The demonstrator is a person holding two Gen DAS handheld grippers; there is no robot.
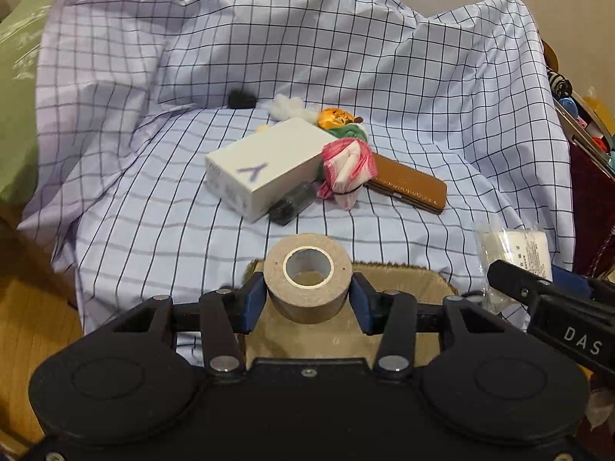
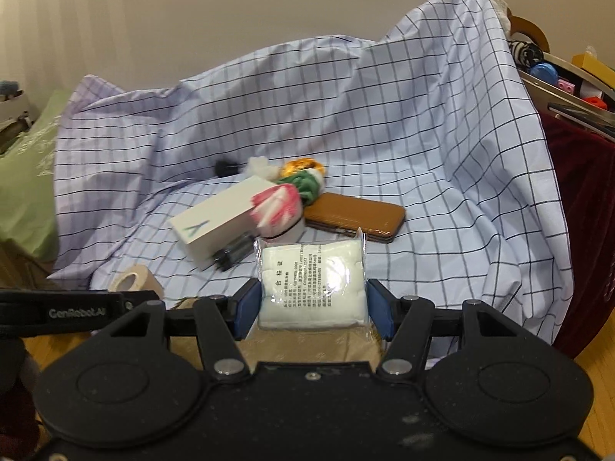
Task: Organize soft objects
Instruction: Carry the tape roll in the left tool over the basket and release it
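Left gripper point(image 1: 307, 299) sits at lower centre of the left wrist view, its blue-padded fingers point(image 1: 251, 299) closed narrow against both sides of a roll of tan tape point(image 1: 309, 282), hole facing up; the roll is held clear above a tan woven mat point(image 1: 415, 280). Right gripper point(image 2: 313, 309) at lower centre of the right wrist view, fingers point(image 2: 378, 313) partly open and pressing on both edges of a clear-wrapped white cotton pack point(image 2: 311, 282), printed label facing the camera. In the left wrist view the same pack shows at the right edge, with the right gripper's black body entering from lower right. Behind both, a checked blue-white sheet point(image 1: 346, 57) drapes over a seat and its back. At mid-frame on the sheet lies a cluster: a white box point(image 1: 265, 165) marked with a purple letter, a dark translucent item point(image 1: 290, 205) touching its near corner, a pink-and-white cloth bundle point(image 1: 348, 167) against the box's right end, a brown case point(image 1: 407, 184) lying flat beyond it, green knitted piece point(image 1: 348, 130), a shiny gold object point(image 1: 336, 115), white fluff point(image 1: 286, 107), and a small black object point(image 1: 241, 99) at the fold. Green fabric point(image 1: 17, 115) fills the left edge.
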